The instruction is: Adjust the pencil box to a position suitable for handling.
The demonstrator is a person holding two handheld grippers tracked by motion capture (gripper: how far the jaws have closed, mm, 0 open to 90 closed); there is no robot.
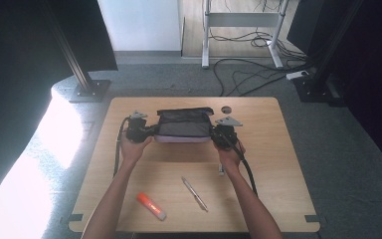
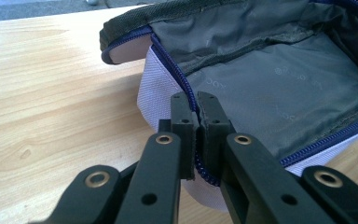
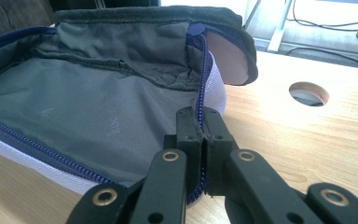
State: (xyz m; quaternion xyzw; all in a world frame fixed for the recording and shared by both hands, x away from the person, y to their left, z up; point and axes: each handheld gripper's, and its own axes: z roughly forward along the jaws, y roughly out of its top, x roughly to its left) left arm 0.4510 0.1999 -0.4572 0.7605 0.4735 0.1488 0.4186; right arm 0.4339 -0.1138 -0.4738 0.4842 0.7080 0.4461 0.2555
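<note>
Across the wooden table (image 1: 278,149), I've got the open pouch (image 1: 184,124) lying sideways. Left gripper (image 2: 193,109) and right gripper (image 3: 201,125) are both clamped on its zipper edge; cables (image 1: 248,64) trail over grey floor behind.

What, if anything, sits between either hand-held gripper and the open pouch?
Nothing visible. The left hand-held gripper and right hand-held gripper are each clamped directly on the blue zipper edge of the grey-lined white fabric pouch, one at each end.
</note>
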